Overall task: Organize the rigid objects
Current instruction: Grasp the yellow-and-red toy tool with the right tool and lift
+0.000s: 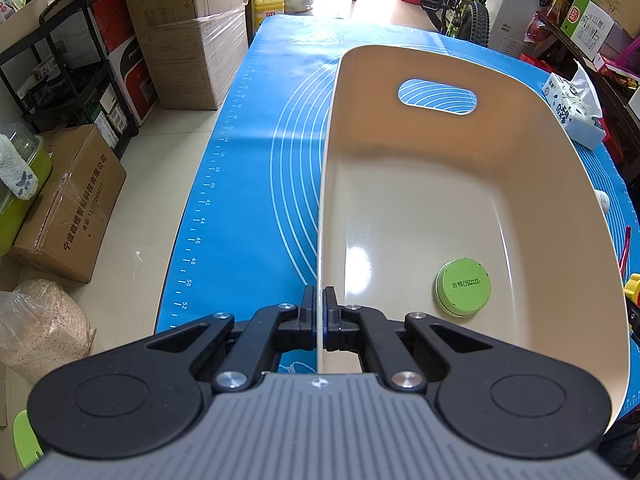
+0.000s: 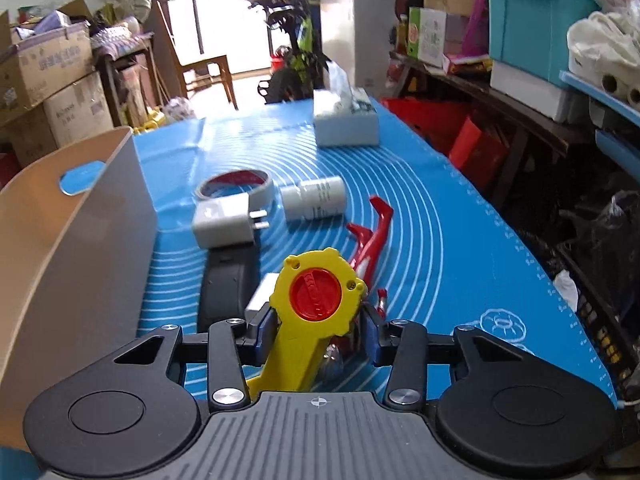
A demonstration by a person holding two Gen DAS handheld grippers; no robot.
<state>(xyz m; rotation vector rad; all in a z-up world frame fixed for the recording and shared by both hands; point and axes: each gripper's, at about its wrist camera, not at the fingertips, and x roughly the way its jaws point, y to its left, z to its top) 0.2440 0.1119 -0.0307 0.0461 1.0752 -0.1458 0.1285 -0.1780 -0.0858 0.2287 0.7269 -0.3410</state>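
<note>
A cream plastic bin [image 1: 420, 184] stands on the blue mat [image 1: 248, 200]; it also shows at the left in the right wrist view [image 2: 72, 240]. A green round tin [image 1: 462, 287] lies inside it. My left gripper [image 1: 319, 312] is shut on the bin's near left rim. My right gripper [image 2: 318, 334] is shut on a yellow toy with a red knob [image 2: 316, 304], held above the mat. On the mat beyond lie a white charger [image 2: 224, 222], a tape roll [image 2: 236, 184], a white bottle [image 2: 314, 198], a red figure [image 2: 372, 240] and a black object [image 2: 226, 284].
A tissue box [image 2: 346, 120] sits at the mat's far end. Cardboard boxes [image 1: 188, 32] and a black rack [image 1: 68, 64] stand on the floor left of the table. Cluttered shelves [image 2: 540, 60] line the right side. A bicycle [image 1: 460, 0] stands beyond the table.
</note>
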